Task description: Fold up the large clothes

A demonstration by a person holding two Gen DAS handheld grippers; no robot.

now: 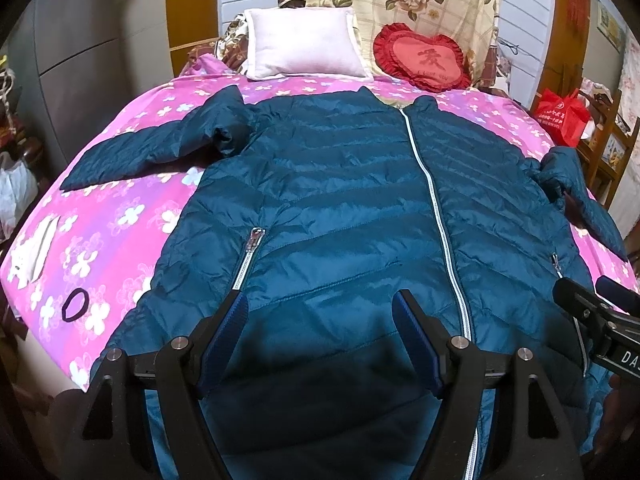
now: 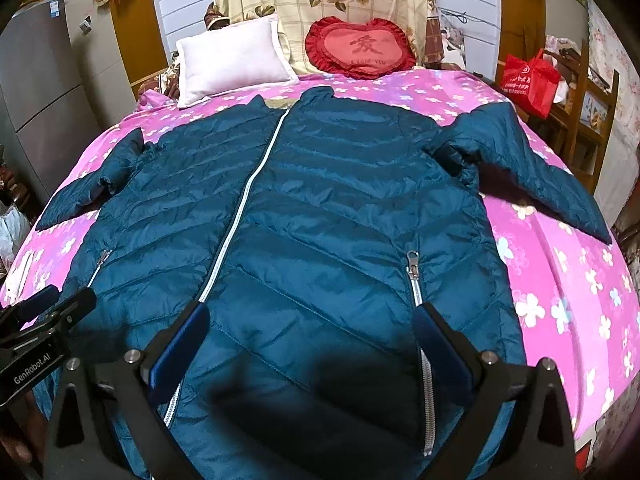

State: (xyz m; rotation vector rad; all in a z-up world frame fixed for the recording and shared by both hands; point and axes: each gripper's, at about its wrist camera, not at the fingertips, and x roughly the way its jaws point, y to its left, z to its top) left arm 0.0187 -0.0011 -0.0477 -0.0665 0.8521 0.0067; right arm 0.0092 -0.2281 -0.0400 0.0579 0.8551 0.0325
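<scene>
A teal quilted puffer jacket (image 1: 344,200) (image 2: 320,208) lies flat and zipped up on the bed, collar away from me, both sleeves spread out to the sides. My left gripper (image 1: 320,304) hovers open over the jacket's lower left half, near the left pocket zip (image 1: 252,252). Over the lower right half, my right gripper (image 2: 312,316) is open too, between the white centre zip (image 2: 240,220) and the right pocket zip (image 2: 414,276). Neither holds anything. Each gripper shows at the edge of the other's view.
The bed has a pink flowered cover (image 1: 104,216) (image 2: 560,280). A white pillow (image 1: 304,42) and a red heart cushion (image 1: 424,62) lie at its head. A black hair tie (image 1: 75,306) and a white object (image 1: 36,252) sit on the left. A red bag (image 2: 528,80) stands at the right.
</scene>
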